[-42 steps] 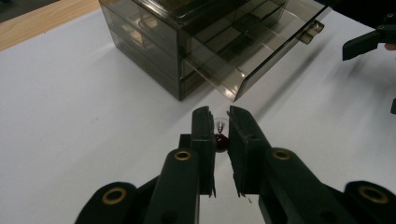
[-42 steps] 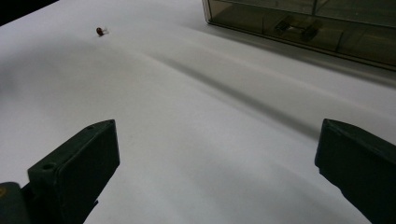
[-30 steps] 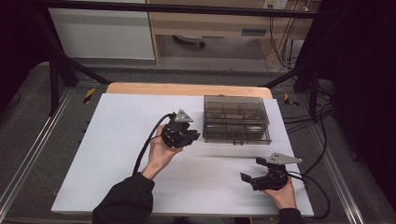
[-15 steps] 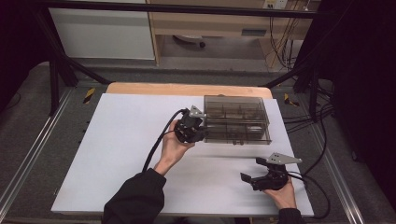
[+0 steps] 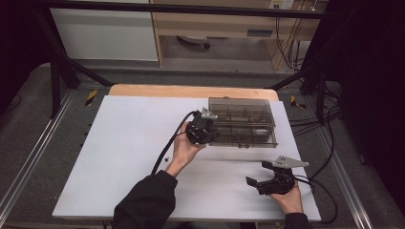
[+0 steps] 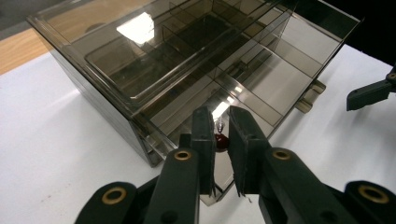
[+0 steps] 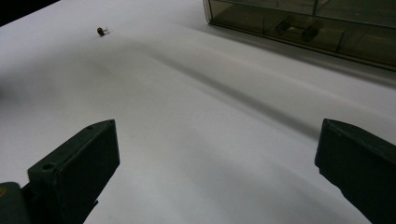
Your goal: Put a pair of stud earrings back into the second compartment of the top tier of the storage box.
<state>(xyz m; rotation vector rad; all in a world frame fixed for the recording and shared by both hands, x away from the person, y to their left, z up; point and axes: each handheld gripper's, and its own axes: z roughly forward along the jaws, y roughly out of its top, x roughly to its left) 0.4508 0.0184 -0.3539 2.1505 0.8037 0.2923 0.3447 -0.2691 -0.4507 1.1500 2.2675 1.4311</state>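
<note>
A smoky clear compartment box (image 5: 243,121) stands at the far right of the white table. My left gripper (image 5: 205,131) hovers at the box's near left corner. In the left gripper view its jaws (image 6: 220,135) are shut on a small dark red component (image 6: 220,141) with thin wire leads, held just above the edge of the box (image 6: 187,56). My right gripper (image 5: 258,177) rests open near the front right of the table, and nothing lies between its jaws (image 7: 217,140). A second small component (image 7: 100,31) lies loose on the table, far ahead of it.
The white sheet (image 5: 129,143) covers most of the table, with a wooden strip (image 5: 191,90) along the far edge. The left gripper's black cable (image 5: 167,148) trails over the person's wrist. Metal rails run along both sides of the table.
My left gripper has moved right and away from the person, from the table's middle to the box's near left corner. The right gripper has stayed in place, open.
</note>
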